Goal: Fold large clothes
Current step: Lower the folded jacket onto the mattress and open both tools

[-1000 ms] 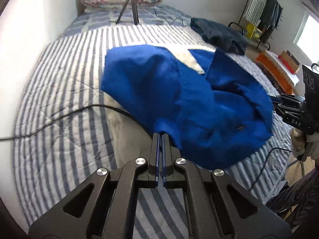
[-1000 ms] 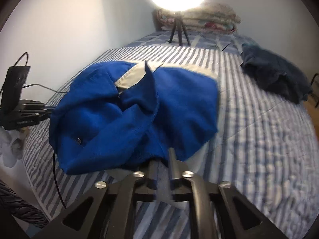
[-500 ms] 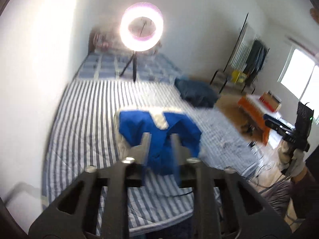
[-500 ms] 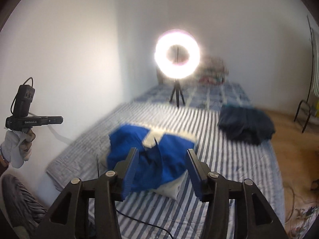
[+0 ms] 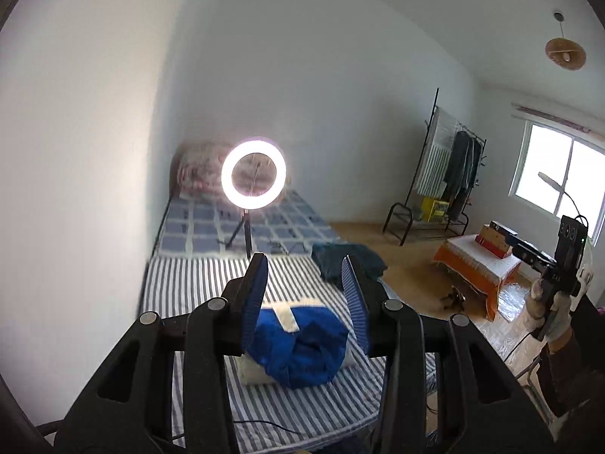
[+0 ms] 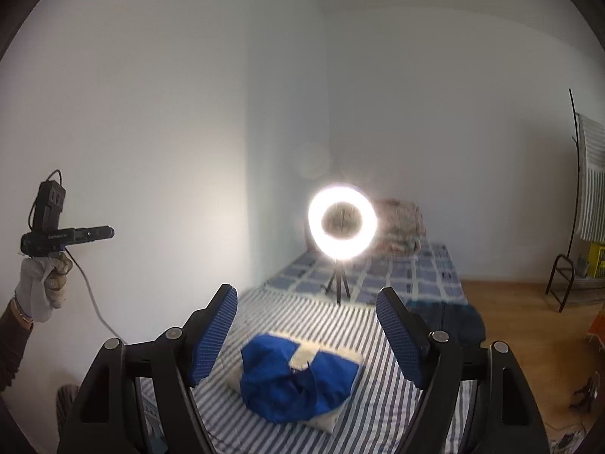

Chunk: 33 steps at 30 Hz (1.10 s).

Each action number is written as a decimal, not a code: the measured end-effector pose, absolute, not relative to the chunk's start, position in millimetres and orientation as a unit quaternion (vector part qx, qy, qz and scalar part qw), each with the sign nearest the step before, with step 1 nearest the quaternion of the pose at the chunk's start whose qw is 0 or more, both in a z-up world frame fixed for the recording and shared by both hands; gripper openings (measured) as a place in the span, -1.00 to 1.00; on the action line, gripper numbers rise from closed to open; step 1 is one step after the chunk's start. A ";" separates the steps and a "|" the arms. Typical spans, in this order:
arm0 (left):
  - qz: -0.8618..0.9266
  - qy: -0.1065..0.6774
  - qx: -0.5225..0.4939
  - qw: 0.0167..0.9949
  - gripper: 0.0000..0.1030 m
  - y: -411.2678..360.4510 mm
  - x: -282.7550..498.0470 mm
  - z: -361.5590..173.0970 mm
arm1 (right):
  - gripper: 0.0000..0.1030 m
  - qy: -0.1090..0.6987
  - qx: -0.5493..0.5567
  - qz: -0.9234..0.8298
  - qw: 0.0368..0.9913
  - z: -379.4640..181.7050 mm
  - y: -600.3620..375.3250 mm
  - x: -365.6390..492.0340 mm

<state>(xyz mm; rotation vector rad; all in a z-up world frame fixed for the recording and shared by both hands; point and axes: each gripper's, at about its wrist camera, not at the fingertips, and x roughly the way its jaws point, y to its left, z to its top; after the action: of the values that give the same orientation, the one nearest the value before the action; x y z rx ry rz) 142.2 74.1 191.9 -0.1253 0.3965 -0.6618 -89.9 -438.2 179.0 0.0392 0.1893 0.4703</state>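
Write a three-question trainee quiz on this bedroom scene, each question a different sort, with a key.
1. True or false: the blue garment lies on the striped bed, gripped by neither tool.
2. Multiple choice: what stands on the bed beyond the blue garment? A) a chair B) a lit ring light on a tripod C) a laundry basket
3. Fill in: a second, ____ garment lies farther along the bed on the clothes rack side.

Key: 1 true; 2 B; 3 dark. Nothing sits between the fingers of the left tool or right tool; both are opening.

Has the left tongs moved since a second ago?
Yes. The left tongs rose up and away from the blue garment, jaws opening and empty, with the ring light now level ahead.
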 end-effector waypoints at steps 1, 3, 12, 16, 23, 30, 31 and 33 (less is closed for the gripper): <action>-0.321 0.190 -0.060 0.926 -0.11 76.5 143.3 197.8 | 0.59 0.086 0.014 0.225 0.970 187.1 -439.3 -92.2; -0.311 0.185 -0.063 0.930 0.00 80.4 145.6 201.5 | 0.67 0.074 -0.001 0.212 0.974 195.0 -438.6 -93.1; -0.298 0.297 -0.117 0.900 0.11 67.7 232.6 95.2 | 0.68 0.169 0.039 0.224 0.959 117.2 -424.4 -17.7; -0.284 0.364 -0.163 0.872 0.11 60.3 285.8 25.3 | 0.68 0.239 0.074 0.240 0.938 56.1 -415.6 37.0; -0.261 0.443 -0.183 0.838 0.14 34.3 355.6 -66.3 | 0.68 0.313 0.126 0.244 0.909 -28.4 -413.4 99.7; -0.257 0.515 -0.235 0.784 0.20 9.5 421.2 -149.6 | 0.68 0.375 0.184 0.240 0.876 -101.4 -422.6 158.7; -0.253 0.524 -0.243 0.776 0.20 7.3 430.9 -162.9 | 0.68 0.387 0.195 0.243 0.868 -112.1 -424.2 167.8; -0.248 0.536 -0.266 0.762 0.20 4.6 444.3 -184.3 | 0.68 0.408 0.210 0.249 0.853 -131.9 -426.5 185.9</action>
<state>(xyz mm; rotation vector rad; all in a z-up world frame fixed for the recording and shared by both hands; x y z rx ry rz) 444.3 4.6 -184.3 -0.5785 1.1654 -0.5391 185.9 -426.5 -131.9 0.4415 0.8589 0.5250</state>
